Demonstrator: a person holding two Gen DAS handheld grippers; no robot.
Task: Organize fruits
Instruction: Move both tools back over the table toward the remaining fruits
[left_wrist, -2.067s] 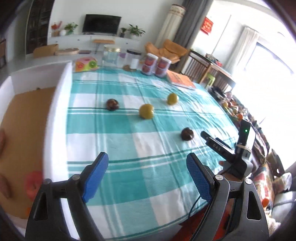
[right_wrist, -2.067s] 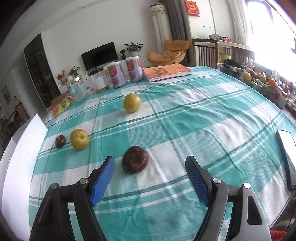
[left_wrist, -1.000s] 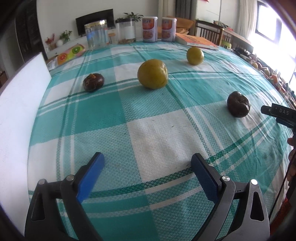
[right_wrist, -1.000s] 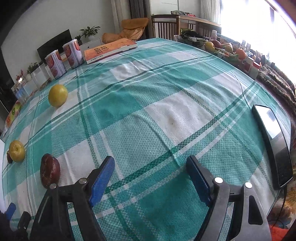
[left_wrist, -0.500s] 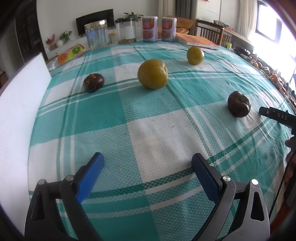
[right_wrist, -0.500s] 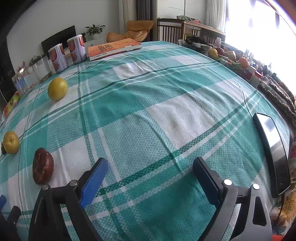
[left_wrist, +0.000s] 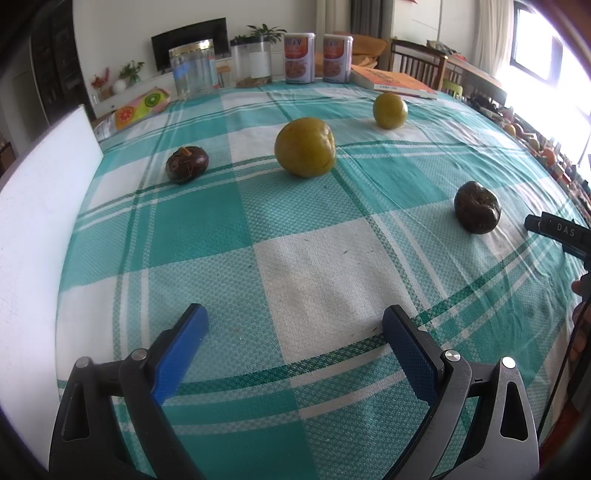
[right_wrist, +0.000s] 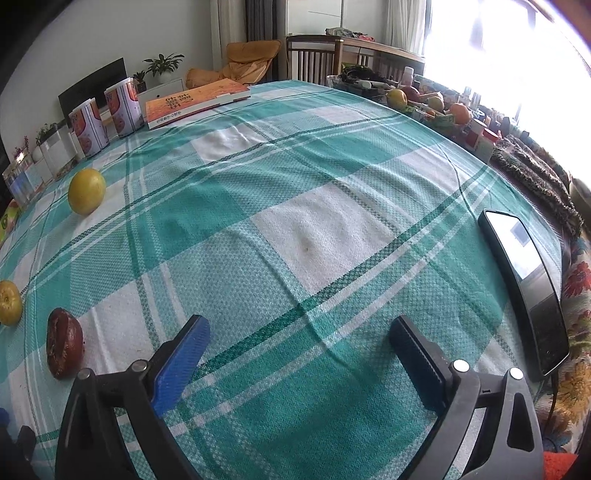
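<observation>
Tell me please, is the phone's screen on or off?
On. The phone lies flat at the table's right edge, and its screen glows pale with a small lit window.

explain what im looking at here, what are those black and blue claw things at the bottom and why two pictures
Those claws are hand-held grippers: a person holds one in each hand, and each carries a wide-angle camera looking forward along its two blue-padded fingers. So one picture comes from the left gripper, the other from the right gripper. Both are open and hold nothing.

Both look over one table with a green checked tablecloth. In the left view, four fruits lie apart on it: a big yellow fruit, a smaller yellow fruit farther back, a dark fruit on the left and a wrinkled dark fruit on the right. A white box wall stands at the left edge. At the back are jars, two cans and an orange book. The right view also shows a phone near the table edge.
</observation>
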